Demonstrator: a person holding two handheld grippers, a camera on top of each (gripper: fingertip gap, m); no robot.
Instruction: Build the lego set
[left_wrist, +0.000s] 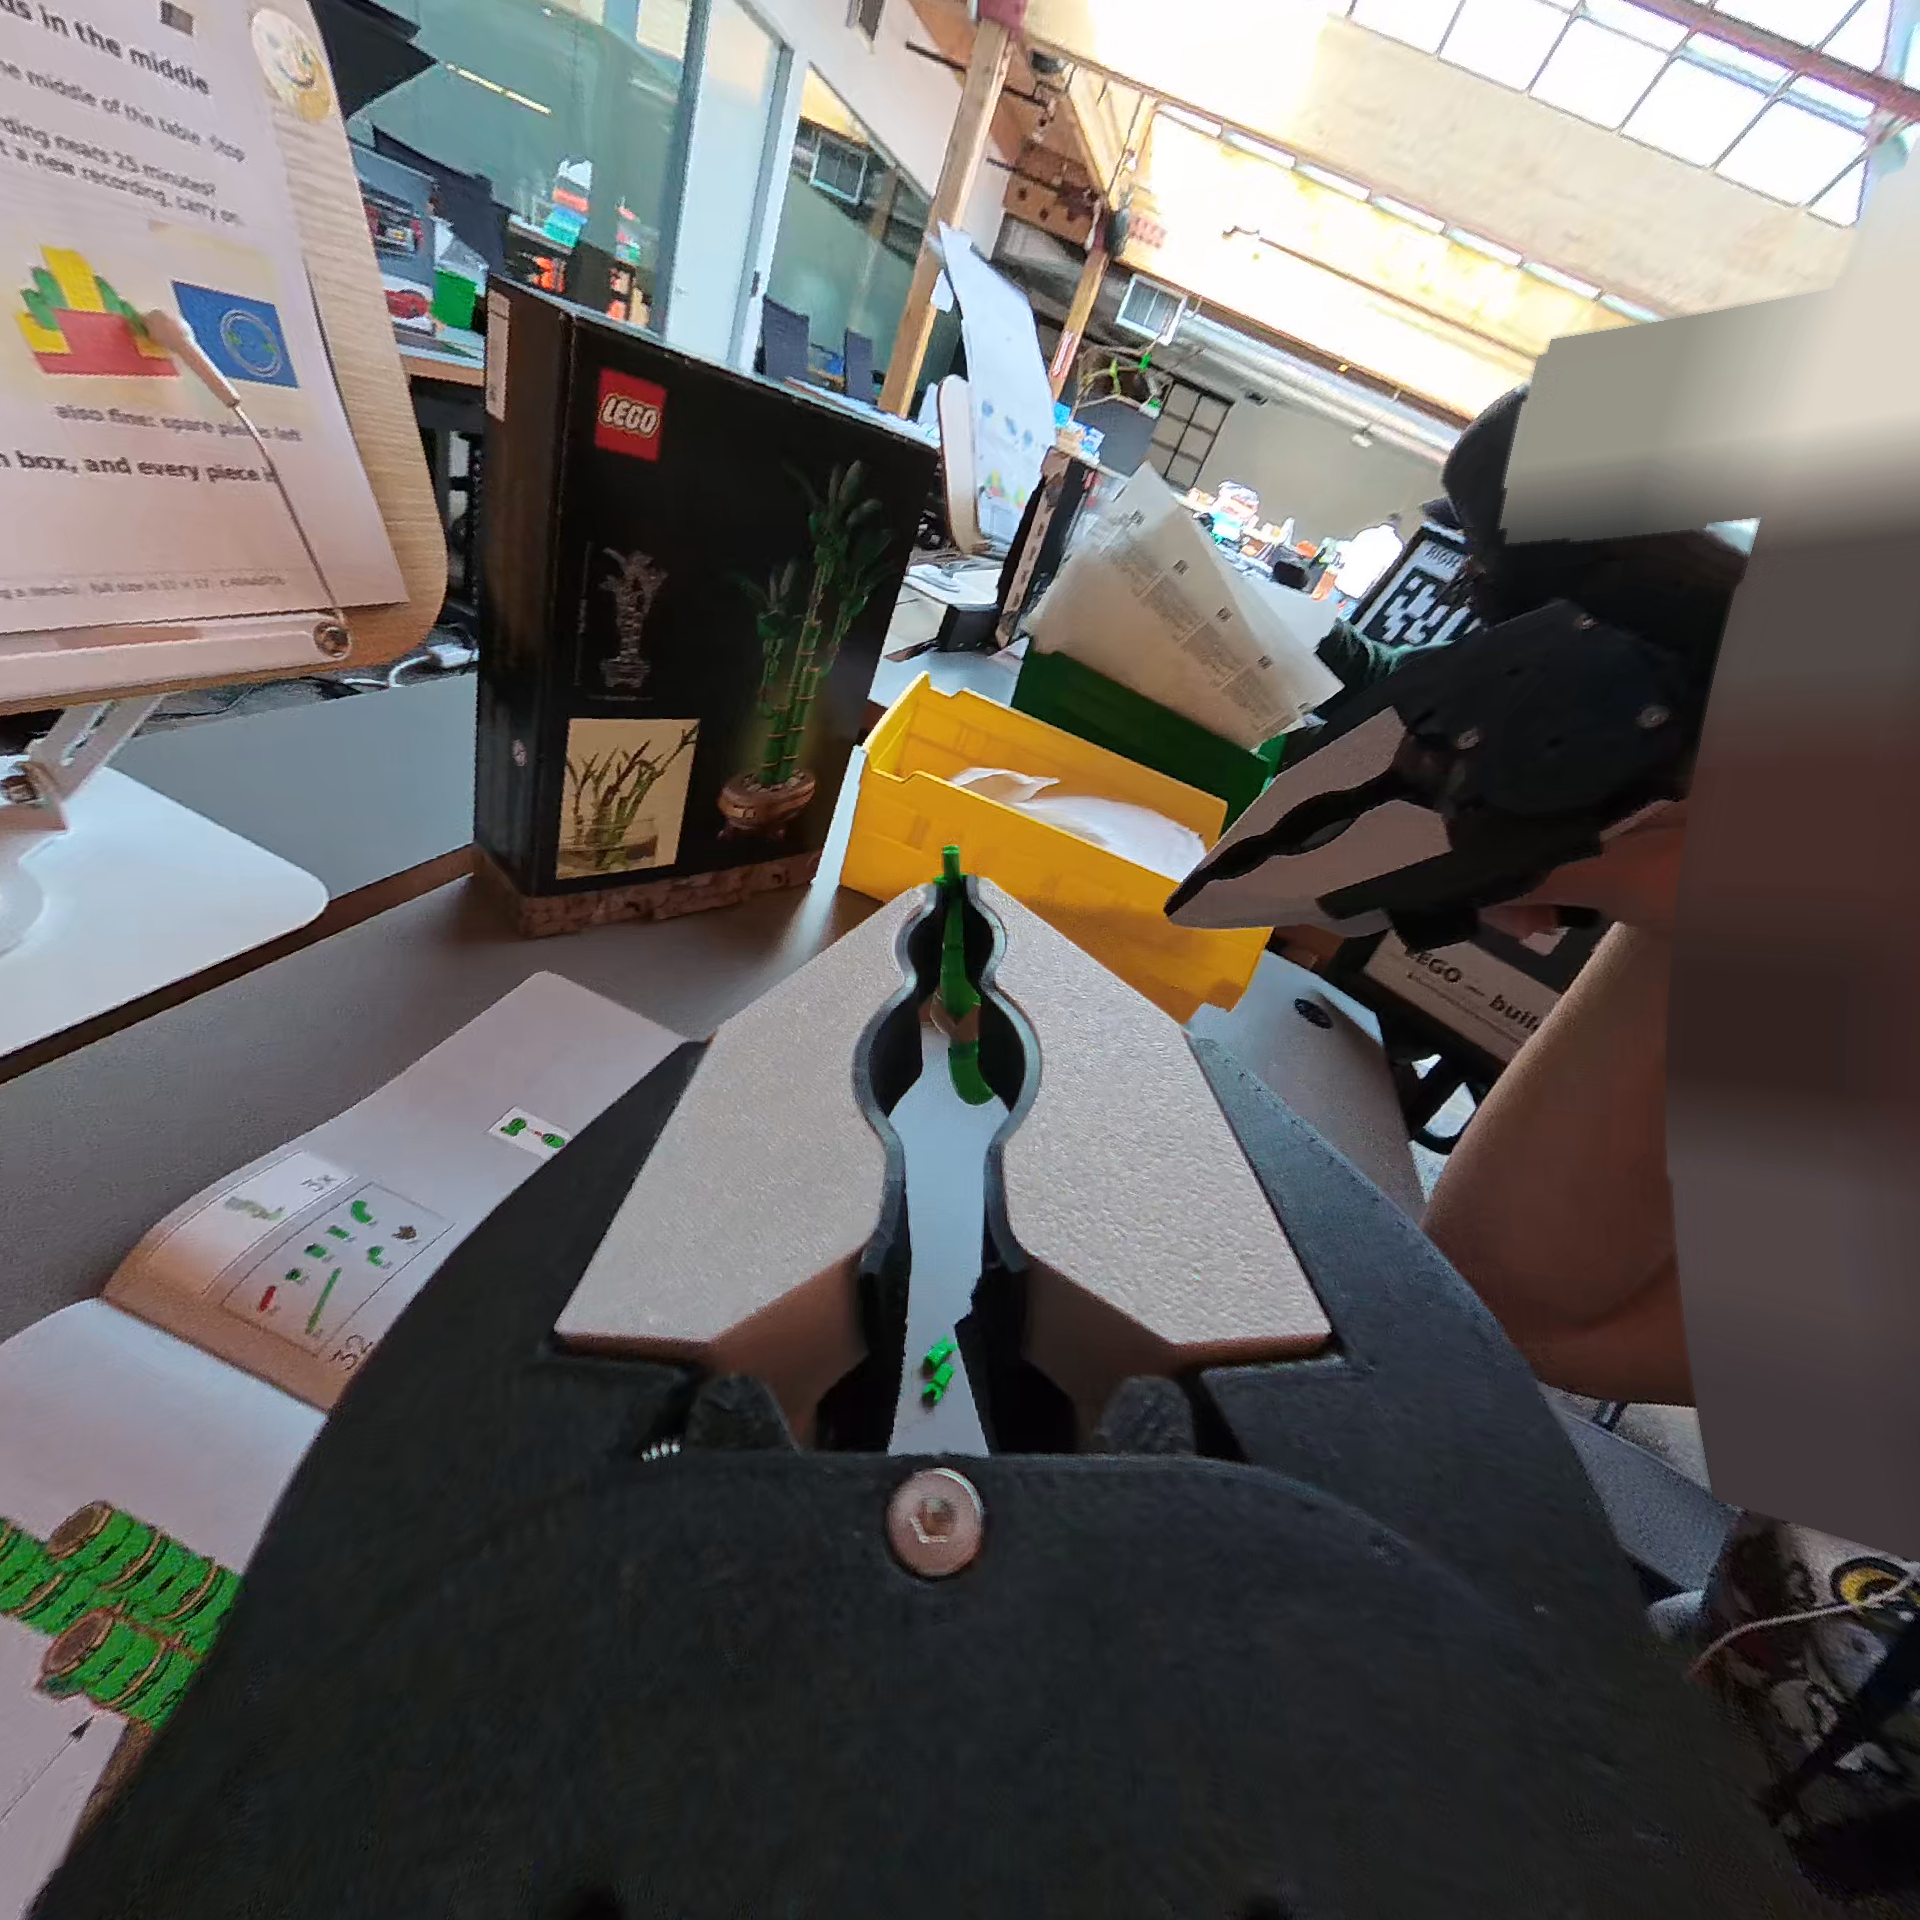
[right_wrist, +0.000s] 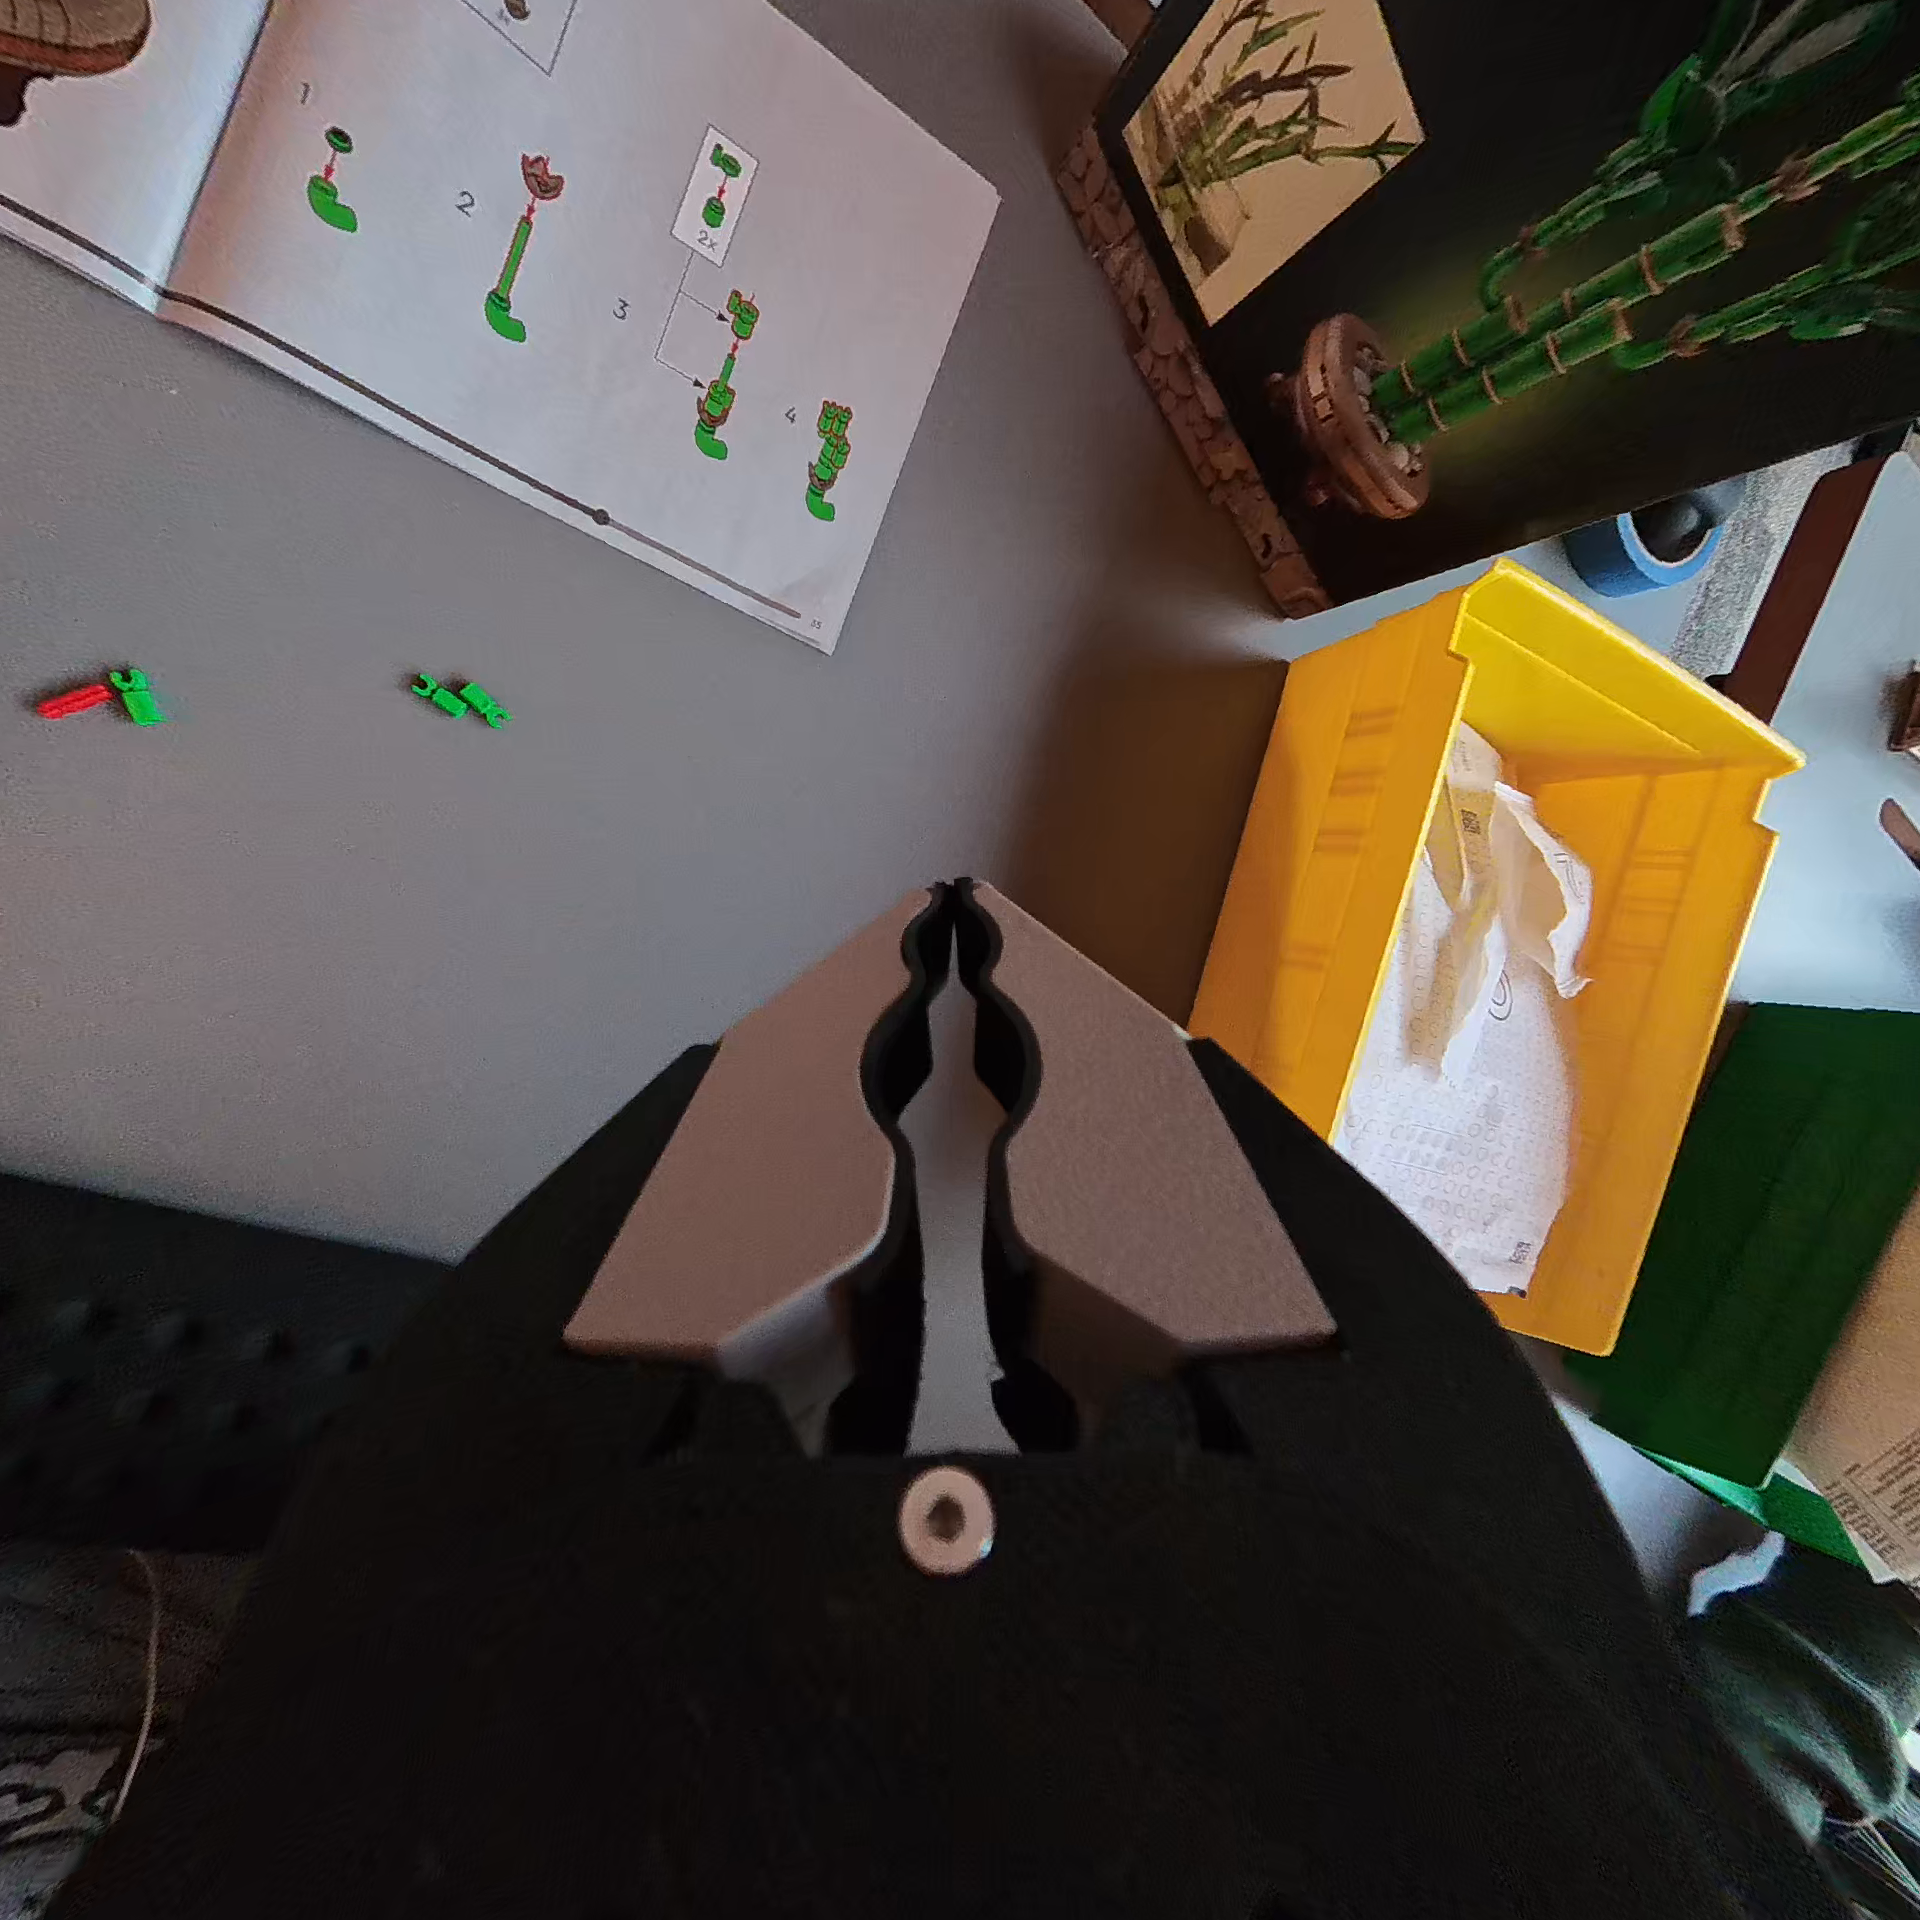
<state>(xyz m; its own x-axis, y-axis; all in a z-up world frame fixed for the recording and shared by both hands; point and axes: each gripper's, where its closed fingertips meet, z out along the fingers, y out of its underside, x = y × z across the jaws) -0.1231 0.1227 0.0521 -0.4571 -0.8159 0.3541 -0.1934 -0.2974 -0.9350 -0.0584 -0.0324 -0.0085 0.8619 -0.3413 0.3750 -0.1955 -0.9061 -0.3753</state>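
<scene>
My left gripper (left_wrist: 953, 896) is shut on a thin green stalk piece (left_wrist: 958, 977) with a brown collar and a curved green foot, held upright above the table. Two small green clip pieces (left_wrist: 938, 1369) lie on the table below it. My right gripper (right_wrist: 954, 889) is shut and empty, held above the grey table; it also shows at the right of the left wrist view (left_wrist: 1195, 906). On the table in the right wrist view lie a joined pair of green clip pieces (right_wrist: 459, 698) and a red pin beside a green piece (right_wrist: 99, 698). The open instruction booklet (right_wrist: 582, 312) lies beyond them.
The set's black box (left_wrist: 686, 644) stands upright behind the booklet (left_wrist: 343, 1205). A yellow bin (right_wrist: 1496, 935) with crumpled white bags sits to the right, with a green bin (left_wrist: 1132, 717) of papers behind it. An instruction sheet on a stand (left_wrist: 177, 343) is at far left. Tip to tip, the grippers are about 20 cm apart.
</scene>
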